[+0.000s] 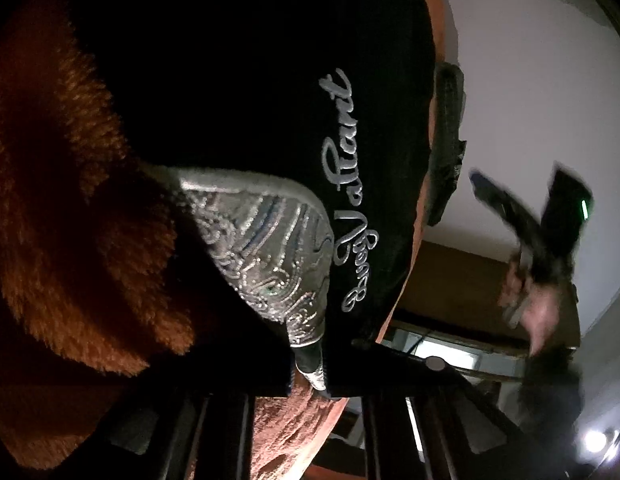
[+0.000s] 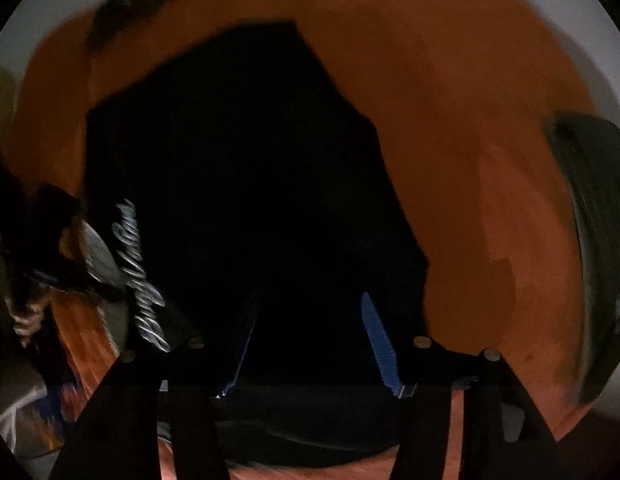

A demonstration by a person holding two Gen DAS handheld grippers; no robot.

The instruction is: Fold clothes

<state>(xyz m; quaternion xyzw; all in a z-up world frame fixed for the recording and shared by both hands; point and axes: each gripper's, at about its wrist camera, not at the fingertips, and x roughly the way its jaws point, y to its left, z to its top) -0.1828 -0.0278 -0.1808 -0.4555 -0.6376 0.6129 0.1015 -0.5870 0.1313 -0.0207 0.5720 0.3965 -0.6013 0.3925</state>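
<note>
Reads "Valiant" in silver script on black garment (image 1: 270, 80) pinched by closed left gripper (image 1: 310, 380); right gripper (image 2: 310, 344) points down, jaws apart, empty.

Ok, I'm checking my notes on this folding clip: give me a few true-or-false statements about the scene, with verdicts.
1. The top is black with silver lettering. True.
2. It lies on a blue blanket. False: the blanket is orange.
3. The right gripper is open above the top. True.
4. The left gripper is wide open, clear of the top. False: it is shut on the top's edge.
</note>
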